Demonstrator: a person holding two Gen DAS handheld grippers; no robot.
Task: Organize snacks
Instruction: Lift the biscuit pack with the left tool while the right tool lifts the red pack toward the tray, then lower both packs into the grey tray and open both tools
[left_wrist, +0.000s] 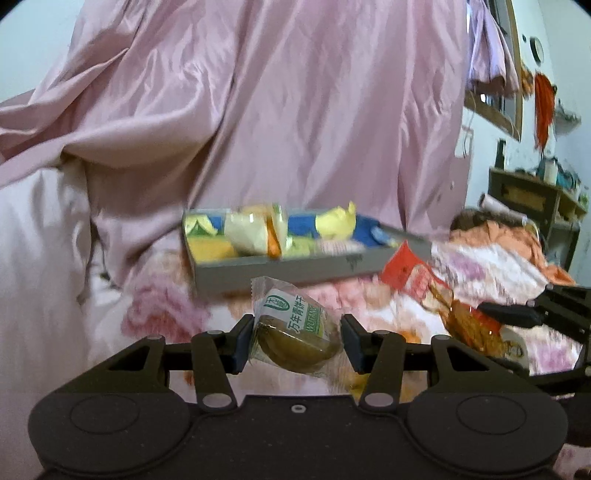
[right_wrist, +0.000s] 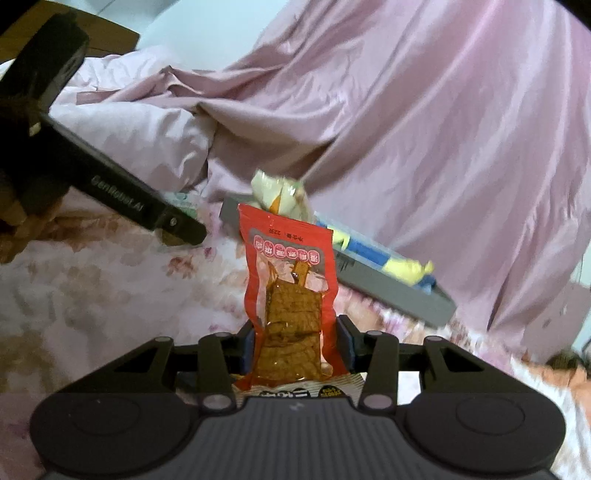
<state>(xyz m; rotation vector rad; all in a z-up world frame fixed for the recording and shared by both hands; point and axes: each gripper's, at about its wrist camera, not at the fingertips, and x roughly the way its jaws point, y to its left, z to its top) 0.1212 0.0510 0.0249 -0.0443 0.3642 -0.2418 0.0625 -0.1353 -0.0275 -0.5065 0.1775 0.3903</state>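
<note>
Left claw (left_wrist: 297, 338): clamped on a clear-wrapped green biscuit packet (left_wrist: 295, 332), held above the floral bedsheet (left_wrist: 166, 314).
Right claw (right_wrist: 295, 343): clamped on a red snack pouch (right_wrist: 290, 295), which is stood upright between the pads.
Grey tray (left_wrist: 280, 267): set on the bed beyond both claws; several yellow and blue packets are held in it.
Backdrop: pink satin cloth (left_wrist: 277, 110) is draped behind the tray.

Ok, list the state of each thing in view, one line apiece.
Left tongs: shut on the green biscuit packet.
Green biscuit packet: sealed, held above the bedding.
Right tongs: shut on the red snack pouch.
Red snack pouch: sealed, held upright.
Grey tray: on the bed, already holding several snacks.
</note>
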